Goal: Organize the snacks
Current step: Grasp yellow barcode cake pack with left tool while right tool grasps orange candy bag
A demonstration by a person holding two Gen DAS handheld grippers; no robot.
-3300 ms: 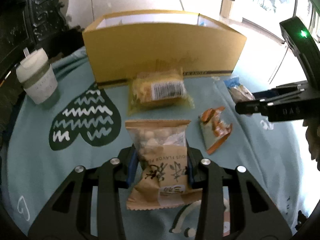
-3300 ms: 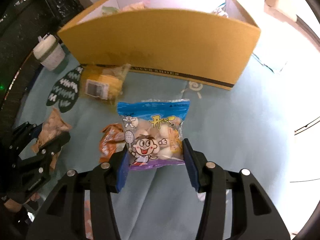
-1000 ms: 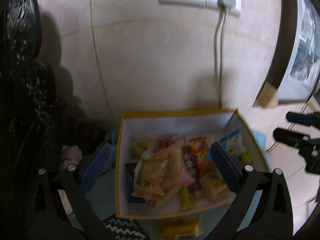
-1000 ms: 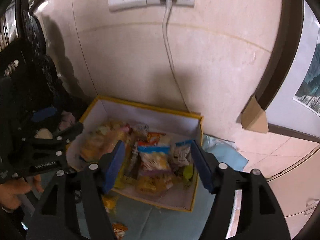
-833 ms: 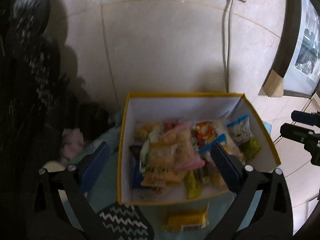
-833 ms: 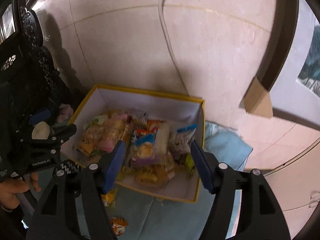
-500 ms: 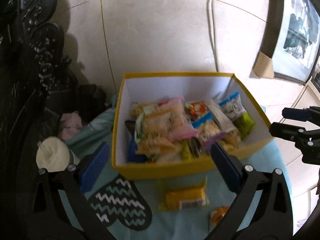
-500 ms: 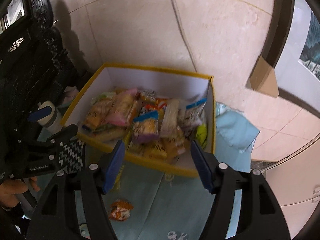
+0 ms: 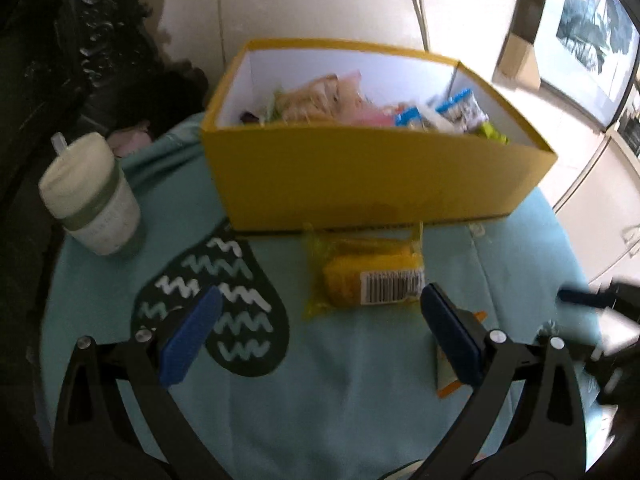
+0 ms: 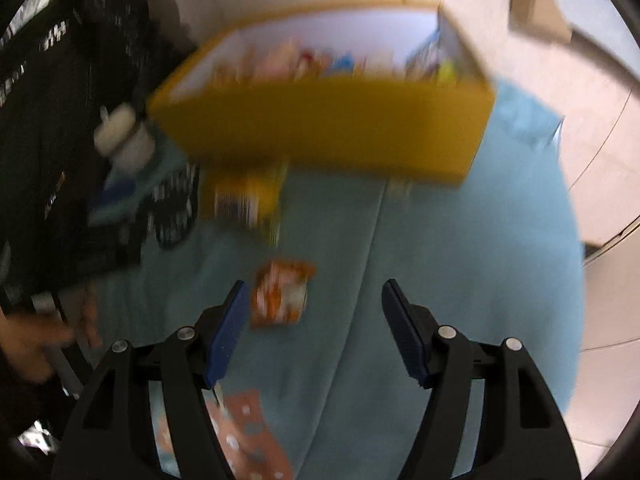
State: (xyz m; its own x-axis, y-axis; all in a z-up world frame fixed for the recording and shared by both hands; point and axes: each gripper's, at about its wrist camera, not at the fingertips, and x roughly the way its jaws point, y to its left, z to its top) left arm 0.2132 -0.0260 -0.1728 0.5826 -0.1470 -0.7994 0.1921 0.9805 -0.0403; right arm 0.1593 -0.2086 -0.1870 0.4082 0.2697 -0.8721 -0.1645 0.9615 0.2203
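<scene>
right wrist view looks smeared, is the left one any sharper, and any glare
Right wrist view: heavy motion blur; the box and orange packet are smeared, though the open gripper stays crisp. Left wrist view: much sharper, the yellow packet's barcode shows; the wall and floor at right are washed out.

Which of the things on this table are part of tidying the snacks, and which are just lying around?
Part of the job:
- yellow cardboard box holding snacks
- yellow plastic-wrapped snack with a barcode
- small orange snack packet

Just lying about:
- white lidded cup
- teal tablecloth
</scene>
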